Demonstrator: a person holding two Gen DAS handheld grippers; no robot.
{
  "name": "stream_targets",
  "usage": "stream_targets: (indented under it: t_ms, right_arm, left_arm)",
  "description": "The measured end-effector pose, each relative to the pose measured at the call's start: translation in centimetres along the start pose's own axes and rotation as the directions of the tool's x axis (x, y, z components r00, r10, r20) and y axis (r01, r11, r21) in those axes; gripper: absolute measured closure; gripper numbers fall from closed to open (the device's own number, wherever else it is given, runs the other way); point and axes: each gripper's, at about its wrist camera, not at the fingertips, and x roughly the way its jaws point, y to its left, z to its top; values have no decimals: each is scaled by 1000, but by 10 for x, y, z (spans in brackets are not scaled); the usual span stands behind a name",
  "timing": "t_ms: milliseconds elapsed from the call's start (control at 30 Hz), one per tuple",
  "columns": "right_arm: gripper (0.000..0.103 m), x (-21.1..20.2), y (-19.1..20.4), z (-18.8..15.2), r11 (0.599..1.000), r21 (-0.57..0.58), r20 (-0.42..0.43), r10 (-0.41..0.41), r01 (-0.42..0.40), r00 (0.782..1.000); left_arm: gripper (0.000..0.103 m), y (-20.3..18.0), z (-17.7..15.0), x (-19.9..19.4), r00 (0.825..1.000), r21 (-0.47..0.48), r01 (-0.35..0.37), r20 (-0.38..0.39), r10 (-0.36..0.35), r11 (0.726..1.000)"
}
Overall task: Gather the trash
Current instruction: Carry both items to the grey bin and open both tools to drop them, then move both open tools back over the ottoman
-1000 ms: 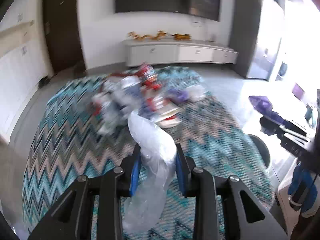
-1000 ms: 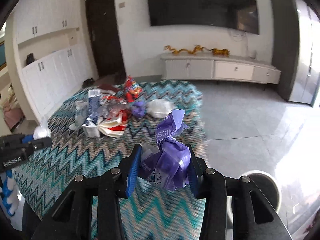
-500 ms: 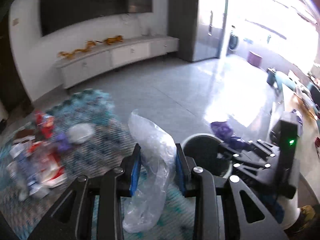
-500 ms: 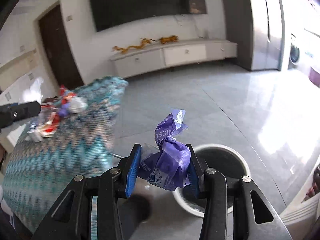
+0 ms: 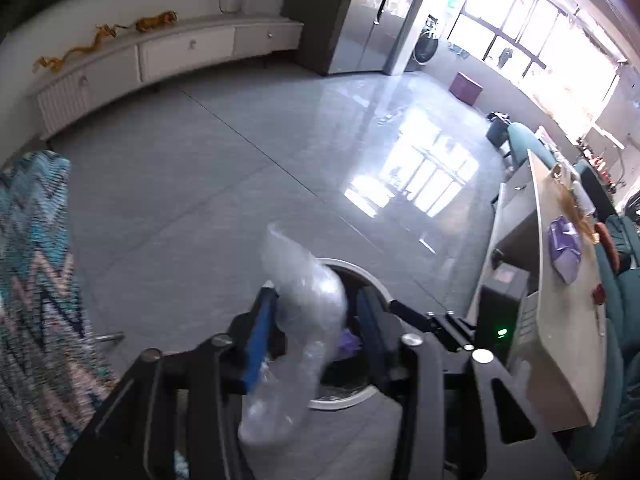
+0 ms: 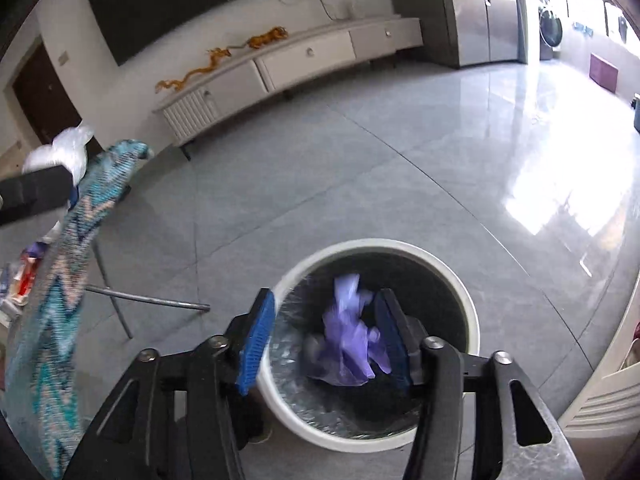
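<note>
Both grippers' jaws are opening over the round white bin: left gripper around a clear crumpled plastic bag, right gripper around a purple crumpled wrapper.

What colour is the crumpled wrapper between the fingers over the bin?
Purple wrapper, seen best from the right wrist view, above the white-rimmed bin.

A crumpled purple plastic bag hangs blurred over the round white bin with its dark liner. A clear plastic bag stands upright above the bin's rim.
</note>
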Motion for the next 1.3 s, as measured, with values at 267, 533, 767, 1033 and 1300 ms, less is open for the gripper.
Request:
stream_targets:
  t_ms: [267,533,767,1033,1300]
  right_arm:
    - [30,-2,9,-7,999,-30,-6,-37,37,999]
    - [23,-48,34,-6,995,-72,63,-66,70,996]
    - [18,-110,55,-17,991,-93,139,-85,99,987]
    - [17,-170,74,-37,991,-94,198,-79,99,977]
    - [13,-222,118,-50,985,-158,260,-24,67,965]
  left_arm:
    - [54,4,-5,-11,1000,-3,3,16,-3,1000]
    - [50,9,-23,-68,992,0,-66,111,65,998]
    - [35,10,-48,-124,952,-5,-218,219,214,976]
    - [33,21,-87,-167,919,-2,-317,248,307,949]
    - [33,24,-123,-218,874,-14,-390,308,375,921]
